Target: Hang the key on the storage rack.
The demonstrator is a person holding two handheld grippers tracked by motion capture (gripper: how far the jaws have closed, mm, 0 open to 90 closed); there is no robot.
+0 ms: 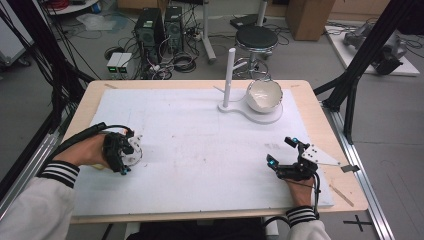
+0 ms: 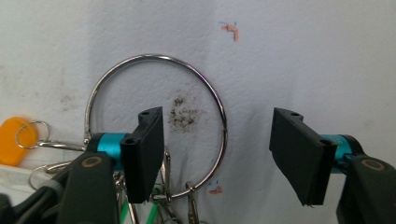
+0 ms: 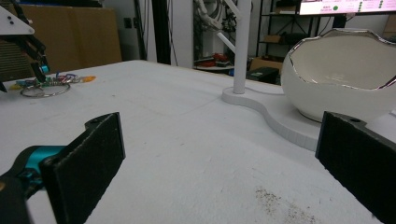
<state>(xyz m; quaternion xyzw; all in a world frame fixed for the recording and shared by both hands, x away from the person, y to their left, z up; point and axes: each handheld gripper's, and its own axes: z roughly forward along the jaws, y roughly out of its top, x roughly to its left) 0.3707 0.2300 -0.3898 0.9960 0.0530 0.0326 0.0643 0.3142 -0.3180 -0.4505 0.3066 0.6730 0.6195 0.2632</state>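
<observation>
A large metal key ring (image 2: 156, 56) lies flat on the white mat, with an orange tag (image 2: 13, 140) and smaller rings and clips hooked on at its lower left. My left gripper (image 2: 217, 149) hangs open just above it; one jaw covers the ring's lower left arc and the ring's right arc lies between the jaws. In the high view the ring (image 1: 140, 152) sits at the mat's left, under the left gripper (image 1: 128, 152). My right gripper (image 1: 282, 151) rests open and holds nothing near the mat's right front. From the right gripper (image 3: 224, 158), the ring (image 3: 44, 88) shows far off.
A white stand with an upright post (image 1: 228, 75) and a flat base (image 1: 250, 114) holds a white eggshell-shaped bowl (image 1: 264, 95) at the back right; post (image 3: 242, 46) and bowl (image 3: 341, 79) rise ahead of the right gripper. The white mat (image 1: 200, 150) covers the wooden table (image 1: 320, 115).
</observation>
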